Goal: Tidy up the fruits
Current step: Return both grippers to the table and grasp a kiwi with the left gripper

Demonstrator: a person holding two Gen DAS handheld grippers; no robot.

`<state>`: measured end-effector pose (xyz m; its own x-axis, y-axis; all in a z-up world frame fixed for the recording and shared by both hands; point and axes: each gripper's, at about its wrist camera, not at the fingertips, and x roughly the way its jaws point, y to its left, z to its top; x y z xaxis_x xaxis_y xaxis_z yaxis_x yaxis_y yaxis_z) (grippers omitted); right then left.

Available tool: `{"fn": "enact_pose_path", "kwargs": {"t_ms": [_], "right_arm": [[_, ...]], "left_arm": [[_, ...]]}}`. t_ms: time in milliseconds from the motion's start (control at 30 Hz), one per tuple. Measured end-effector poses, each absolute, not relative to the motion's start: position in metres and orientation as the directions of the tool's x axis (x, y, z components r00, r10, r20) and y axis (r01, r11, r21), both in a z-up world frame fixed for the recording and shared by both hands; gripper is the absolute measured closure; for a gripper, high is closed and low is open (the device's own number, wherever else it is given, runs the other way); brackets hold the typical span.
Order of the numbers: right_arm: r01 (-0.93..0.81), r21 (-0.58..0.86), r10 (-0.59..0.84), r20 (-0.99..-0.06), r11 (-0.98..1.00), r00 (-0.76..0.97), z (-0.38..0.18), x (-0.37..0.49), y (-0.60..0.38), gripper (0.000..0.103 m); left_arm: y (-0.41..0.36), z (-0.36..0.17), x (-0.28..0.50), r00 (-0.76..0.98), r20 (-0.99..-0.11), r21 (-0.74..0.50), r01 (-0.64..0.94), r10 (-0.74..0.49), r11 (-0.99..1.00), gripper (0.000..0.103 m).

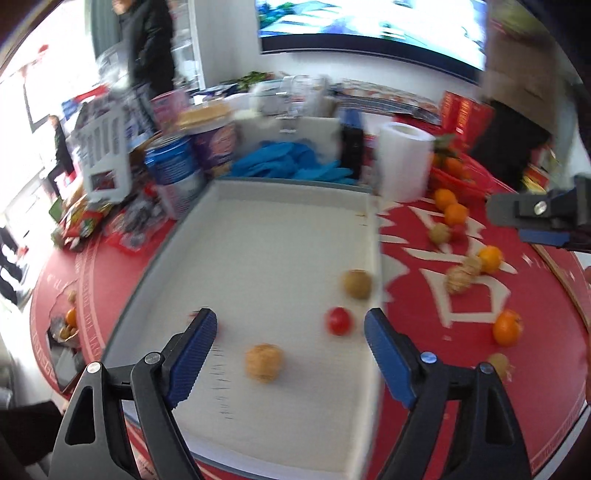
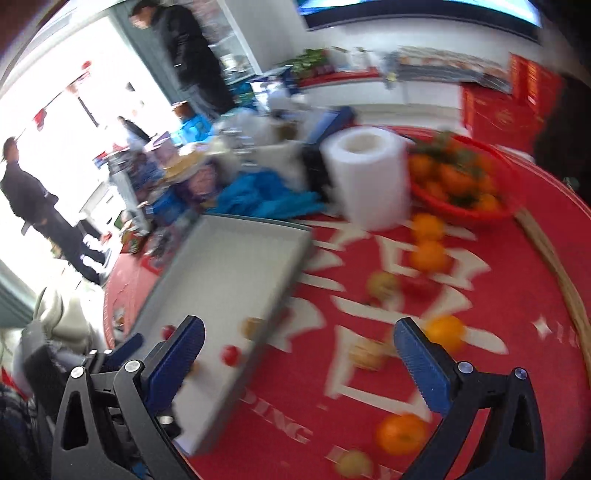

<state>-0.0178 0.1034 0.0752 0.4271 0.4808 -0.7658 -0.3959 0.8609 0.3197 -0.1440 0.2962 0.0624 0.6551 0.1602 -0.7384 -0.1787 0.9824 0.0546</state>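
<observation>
Left claw gapes empty above the white tray, where a walnut, red fruit and kiwi lie. Right claw spreads wide over the red table; oranges scattered beyond.

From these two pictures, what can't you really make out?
- Tan round fruit, left wrist view: motion blur hides its kind.
- Red fruit, same view: mostly behind the left gripper's finger.
- Basket of oranges, right wrist view: blurred, count unclear.
- Screen: cut by the top edge.
</observation>
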Motion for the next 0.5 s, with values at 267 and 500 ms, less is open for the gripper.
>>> {"fn": "enact_pose_path", "kwargs": {"t_ms": [267,500], "right_arm": [[-0.247,0.252,0.34,-0.83,0.936,0.442,0.041,-0.02,0.018,0.0],[-0.177,0.163,0.227,-0.865,0.971,0.447,0.011,-0.033,-0.027,0.0]], "left_arm": [[0.216,0.049,-0.139,0.63,-0.774,0.086,0.009,0.061,0.996,0.018],[0.164,0.033,-0.139,0.623,-0.782,0.105,0.112,0.012,0.988,0.018]]}}
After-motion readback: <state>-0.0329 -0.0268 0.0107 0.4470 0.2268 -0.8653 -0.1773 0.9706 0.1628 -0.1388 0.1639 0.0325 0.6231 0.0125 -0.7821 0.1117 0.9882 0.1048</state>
